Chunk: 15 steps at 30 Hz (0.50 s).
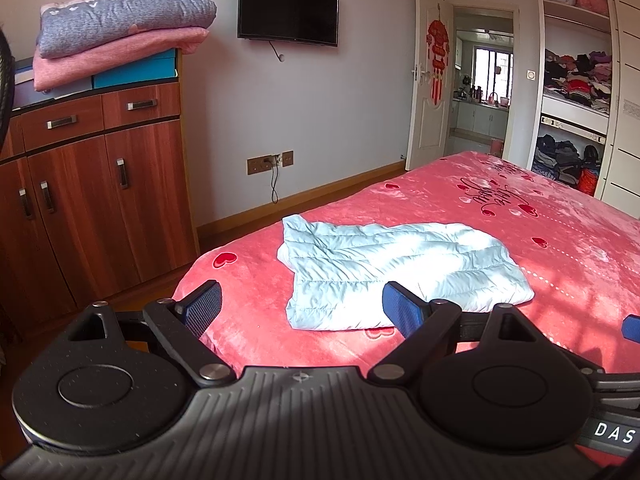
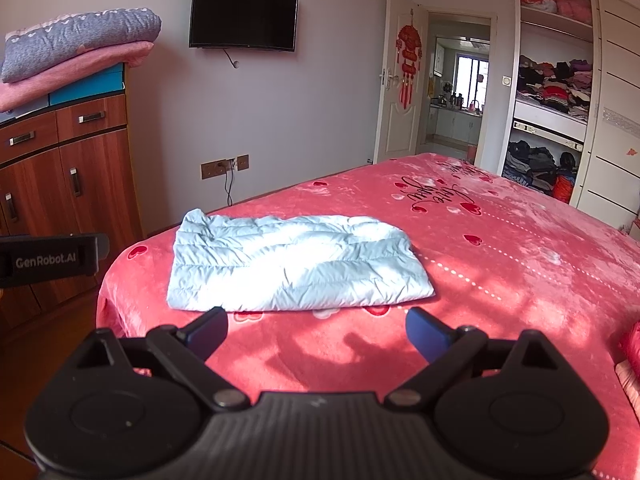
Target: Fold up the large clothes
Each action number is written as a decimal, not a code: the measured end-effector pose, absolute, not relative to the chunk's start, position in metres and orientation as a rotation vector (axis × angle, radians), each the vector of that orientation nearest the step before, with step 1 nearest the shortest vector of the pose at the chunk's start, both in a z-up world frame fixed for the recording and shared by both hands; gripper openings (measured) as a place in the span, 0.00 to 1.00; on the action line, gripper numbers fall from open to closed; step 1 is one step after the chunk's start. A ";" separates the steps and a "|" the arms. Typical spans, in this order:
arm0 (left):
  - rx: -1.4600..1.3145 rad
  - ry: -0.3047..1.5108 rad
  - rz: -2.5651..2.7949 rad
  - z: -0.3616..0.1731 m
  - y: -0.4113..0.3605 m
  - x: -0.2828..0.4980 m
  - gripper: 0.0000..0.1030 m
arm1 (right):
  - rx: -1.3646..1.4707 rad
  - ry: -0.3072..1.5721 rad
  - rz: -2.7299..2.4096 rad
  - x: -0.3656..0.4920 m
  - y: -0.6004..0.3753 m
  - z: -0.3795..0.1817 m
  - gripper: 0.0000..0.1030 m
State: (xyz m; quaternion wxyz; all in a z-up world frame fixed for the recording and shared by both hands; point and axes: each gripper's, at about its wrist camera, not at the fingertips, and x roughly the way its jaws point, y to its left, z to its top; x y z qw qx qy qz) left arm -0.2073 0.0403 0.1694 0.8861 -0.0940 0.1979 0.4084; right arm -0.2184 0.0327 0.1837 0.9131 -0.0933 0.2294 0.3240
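Note:
A pale blue quilted jacket lies folded into a flat rectangle on the pink bedspread near the bed's corner. It shows in the right wrist view too, as jacket on bedspread. My left gripper hovers open above the jacket's near edge, nothing between its blue pads. My right gripper is open as well, held just short of the jacket's near edge over bare bedspread. The left gripper's body pokes in at the left of the right wrist view.
A wooden cabinet with folded blankets on top stands left of the bed. A wall television, an open door and an open wardrobe full of clothes lie beyond. Wooden floor runs between bed and cabinet.

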 end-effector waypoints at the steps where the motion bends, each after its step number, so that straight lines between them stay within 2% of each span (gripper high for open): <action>1: -0.198 0.413 0.847 0.169 0.041 -0.207 1.00 | -0.193 0.472 0.668 -0.219 0.033 0.183 0.93; 15: -0.181 0.415 0.818 0.167 0.039 -0.202 1.00 | -0.181 0.481 0.676 -0.215 0.031 0.177 0.93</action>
